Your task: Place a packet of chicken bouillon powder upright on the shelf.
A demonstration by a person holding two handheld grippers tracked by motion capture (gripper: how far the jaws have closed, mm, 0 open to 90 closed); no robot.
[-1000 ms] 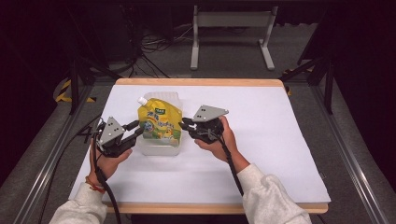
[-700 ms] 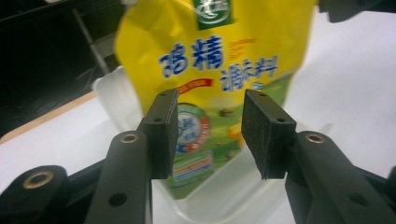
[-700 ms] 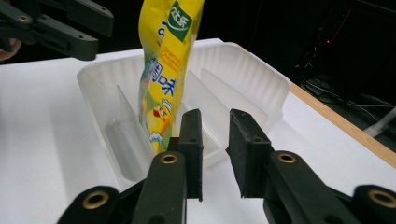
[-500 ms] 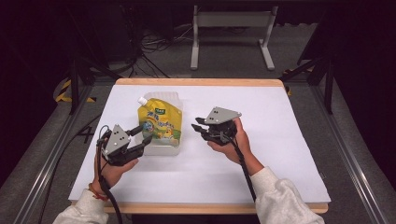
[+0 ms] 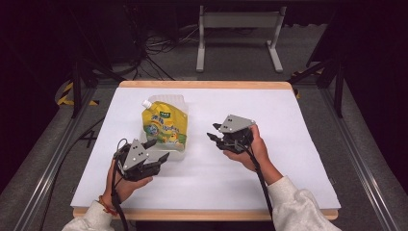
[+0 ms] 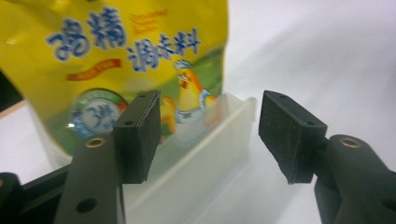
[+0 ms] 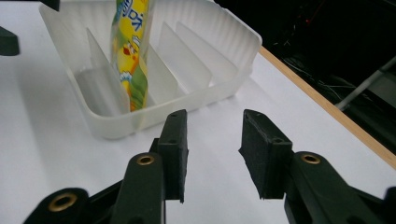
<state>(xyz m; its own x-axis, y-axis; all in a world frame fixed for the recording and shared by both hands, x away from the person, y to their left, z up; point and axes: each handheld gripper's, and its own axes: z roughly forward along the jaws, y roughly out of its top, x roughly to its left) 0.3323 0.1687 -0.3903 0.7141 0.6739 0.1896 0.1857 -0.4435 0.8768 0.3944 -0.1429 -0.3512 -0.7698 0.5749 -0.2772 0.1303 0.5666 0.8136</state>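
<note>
A yellow printed spout pouch [image 5: 163, 126] stands upright in a clear plastic divider bin [image 5: 168, 97] on the white table. My left gripper [image 5: 160, 149] sits just off the bin's near left corner. Its jaws have just been opening and stand open with nothing between them. In the left gripper view the pouch [image 6: 130, 46] and the bin's wall [image 6: 210, 154] lie right beyond the left gripper [image 6: 210, 112]. My right gripper [image 5: 212, 131] is a short way right of the bin, apart from it. Its jaws have also just been opening and are empty. The right gripper view looks past the right gripper [image 7: 215, 135] at the bin [image 7: 210, 88] and the pouch [image 7: 128, 51] in one of its slots.
The white tabletop [image 5: 288, 144] has a wooden edge [image 5: 207, 84] at the back. Beyond it are a dark floor with cables [image 5: 159, 53] and a metal stand [image 5: 238, 29]. Metal rails [image 5: 365, 159] run along both sides of the table.
Both grippers have drawn back from the pouch's sides, the left toward the table's front, the right to the right. Both pairs of jaws have widened. The pouch stays standing in the bin.
</note>
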